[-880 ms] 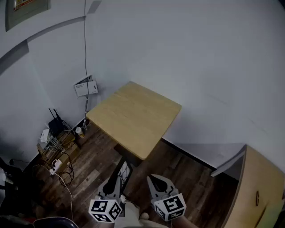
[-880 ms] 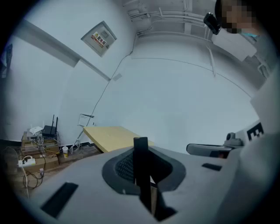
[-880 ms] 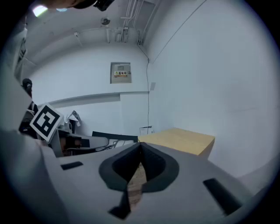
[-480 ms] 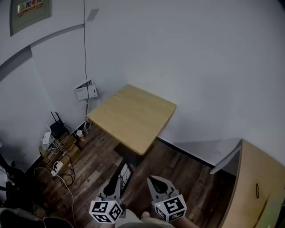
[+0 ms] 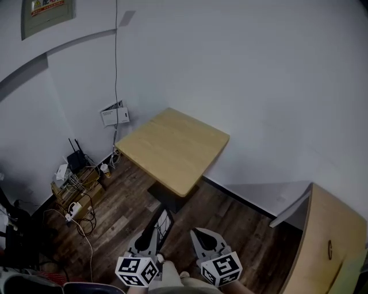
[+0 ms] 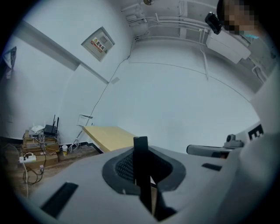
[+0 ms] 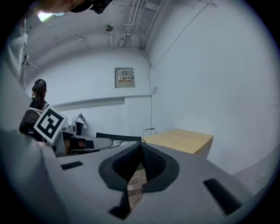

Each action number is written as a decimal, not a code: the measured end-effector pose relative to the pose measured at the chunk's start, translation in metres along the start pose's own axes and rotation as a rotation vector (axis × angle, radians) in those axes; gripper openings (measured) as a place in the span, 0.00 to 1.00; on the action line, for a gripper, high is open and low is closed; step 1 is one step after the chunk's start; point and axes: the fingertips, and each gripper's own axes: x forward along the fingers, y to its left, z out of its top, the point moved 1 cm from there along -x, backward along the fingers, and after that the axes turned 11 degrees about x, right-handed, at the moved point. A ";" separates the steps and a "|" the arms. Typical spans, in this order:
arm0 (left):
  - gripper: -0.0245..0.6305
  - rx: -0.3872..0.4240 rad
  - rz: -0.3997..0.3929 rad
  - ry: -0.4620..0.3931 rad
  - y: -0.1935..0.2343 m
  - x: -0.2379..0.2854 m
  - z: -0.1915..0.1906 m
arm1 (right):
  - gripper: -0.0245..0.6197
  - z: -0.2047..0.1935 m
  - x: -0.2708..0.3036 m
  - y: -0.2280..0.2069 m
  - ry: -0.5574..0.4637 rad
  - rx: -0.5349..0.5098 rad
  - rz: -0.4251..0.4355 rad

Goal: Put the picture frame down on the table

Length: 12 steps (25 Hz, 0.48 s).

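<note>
At the bottom of the head view, left claw (image 5: 153, 232) and right claw (image 5: 202, 235) sit side by side above the wood floor (image 5: 230, 229), well short of the tabletop (image 5: 172, 146). Left claw is clamped on the frame (image 5: 163, 221): a dark, thin frame, tilted up and forward out of the claw, over the floor, not on the tabletop. In the left gripper view the frame shows edge-on as a dark upright strip between the jaws, which are closed against it. Right claw is closed too, tips meeting, nothing between them; only floor shows through the gap below the tips in the right gripper view.

Tabletop is light wood, square, bare, and stands in the corner against the white wall (image 5: 259, 74). A dark base (image 5: 168, 198) shows under it. Left of it on the floor: router (image 5: 75, 161), cardboard box (image 5: 86, 186), cables and a power strip (image 5: 72, 210). A small white box (image 5: 114, 115) hangs on the wall with a cable running up from it. A panel (image 5: 47, 12) is mounted high on the wall at top left. A wood cabinet (image 5: 328, 241) stands at right. In the right gripper view a person (image 7: 37, 99) is seen in the background.
</note>
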 end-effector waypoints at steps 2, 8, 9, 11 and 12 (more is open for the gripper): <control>0.08 -0.012 0.006 -0.002 0.001 -0.001 0.000 | 0.04 0.002 0.000 0.000 -0.002 0.003 0.003; 0.08 -0.021 0.022 -0.003 0.009 0.009 0.001 | 0.04 0.001 0.010 -0.006 -0.001 0.019 0.013; 0.08 -0.023 0.022 -0.002 0.011 0.014 0.001 | 0.04 0.001 0.013 -0.008 0.001 0.014 0.011; 0.08 -0.027 0.017 0.000 0.014 0.025 0.002 | 0.04 0.003 0.021 -0.015 0.003 0.014 0.004; 0.08 -0.029 0.013 0.002 0.015 0.031 0.002 | 0.04 0.005 0.025 -0.019 0.003 0.017 0.000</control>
